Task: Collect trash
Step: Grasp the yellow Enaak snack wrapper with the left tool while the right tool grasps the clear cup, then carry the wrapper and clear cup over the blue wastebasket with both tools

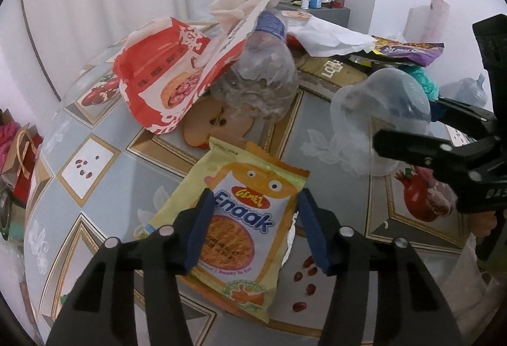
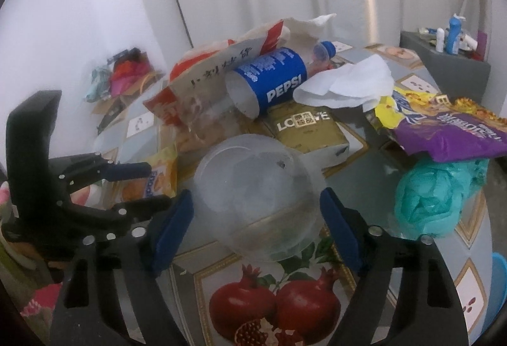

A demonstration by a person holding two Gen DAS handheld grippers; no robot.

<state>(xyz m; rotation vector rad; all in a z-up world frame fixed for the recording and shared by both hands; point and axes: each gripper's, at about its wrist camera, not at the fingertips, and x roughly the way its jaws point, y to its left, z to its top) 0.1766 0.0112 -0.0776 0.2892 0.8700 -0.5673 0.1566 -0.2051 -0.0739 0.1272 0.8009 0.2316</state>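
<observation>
A yellow and orange Gemez Enaak snack packet (image 1: 240, 251) lies flat on the table (image 1: 104, 162). My left gripper (image 1: 256, 197) straddles it, one blue pad at each long edge, with no visible squeeze. From the right wrist, the left gripper (image 2: 158, 187) shows side-on with the packet (image 2: 161, 168) between its fingers. A clear plastic cup (image 2: 247, 162) lies tipped on the pomegranate-print cloth. My right gripper (image 2: 256, 192) has both pads against the cup's sides. In the left wrist view the cup (image 1: 389, 98) sits between the right gripper's (image 1: 408, 120) fingers.
Behind lies a heap: a crushed Pepsi bottle (image 2: 269, 76), a red and white paper bag (image 1: 158, 70), white tissue (image 2: 345, 82), a gold box (image 2: 304, 127), a purple wrapper (image 2: 450, 130) and a teal plastic bag (image 2: 434, 197). A grey box (image 2: 443, 63) holds toiletries.
</observation>
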